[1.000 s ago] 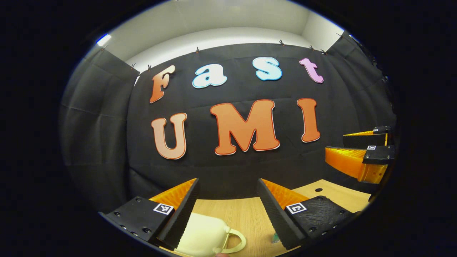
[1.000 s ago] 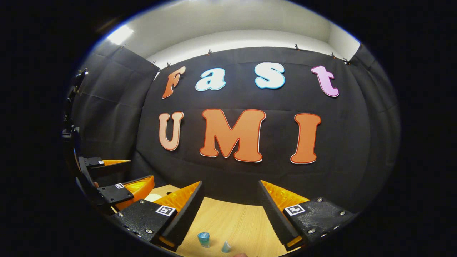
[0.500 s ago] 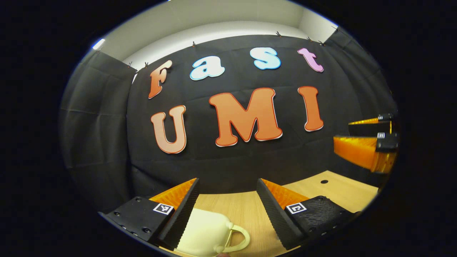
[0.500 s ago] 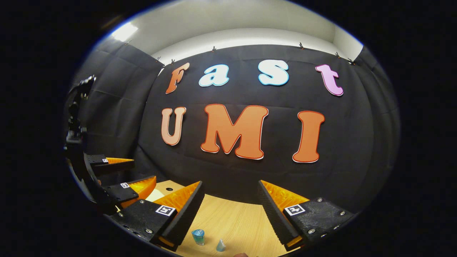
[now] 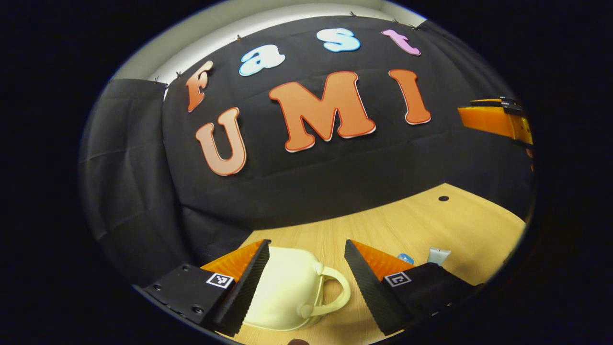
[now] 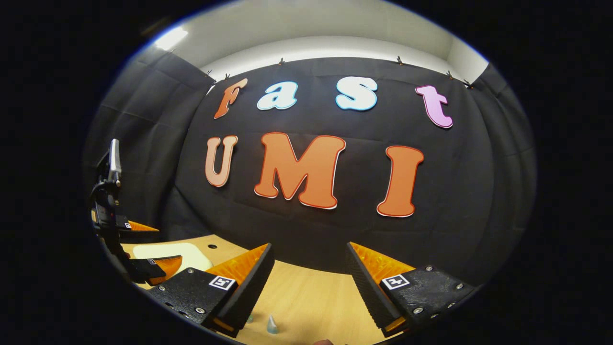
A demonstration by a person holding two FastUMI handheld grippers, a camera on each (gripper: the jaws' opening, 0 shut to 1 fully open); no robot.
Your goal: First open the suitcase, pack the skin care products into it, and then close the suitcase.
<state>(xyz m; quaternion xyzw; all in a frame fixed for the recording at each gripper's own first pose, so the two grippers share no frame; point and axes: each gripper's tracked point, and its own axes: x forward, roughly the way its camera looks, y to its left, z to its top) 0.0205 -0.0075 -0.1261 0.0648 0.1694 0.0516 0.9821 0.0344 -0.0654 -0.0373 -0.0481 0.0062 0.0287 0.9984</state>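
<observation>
A small cream suitcase (image 5: 282,292) lies shut on the wooden table (image 5: 412,220), its looped handle (image 5: 337,292) pointing right. My left gripper (image 5: 306,282) hovers open just above it, one finger at each side of the case's near end. A blue-capped bottle (image 5: 405,258) and a white tube (image 5: 438,255) stand just right of it. My right gripper (image 6: 309,287) is open over bare table, with two small product tips (image 6: 272,326) at its lower edge. In the right gripper view the left gripper (image 6: 167,244) sits over the suitcase (image 6: 194,256) at the far left.
The black cloth wall closes the table's far side. A small round hole (image 5: 443,198) marks the tabletop at the right, also seen as a hole (image 6: 209,246) behind the suitcase. The right gripper's finger (image 5: 495,120) hangs high at the right edge.
The left gripper has tipped down and moved in over the suitcase, which now shows far more between its fingers. The right gripper has shifted a little; the products have slid lower in its view.
</observation>
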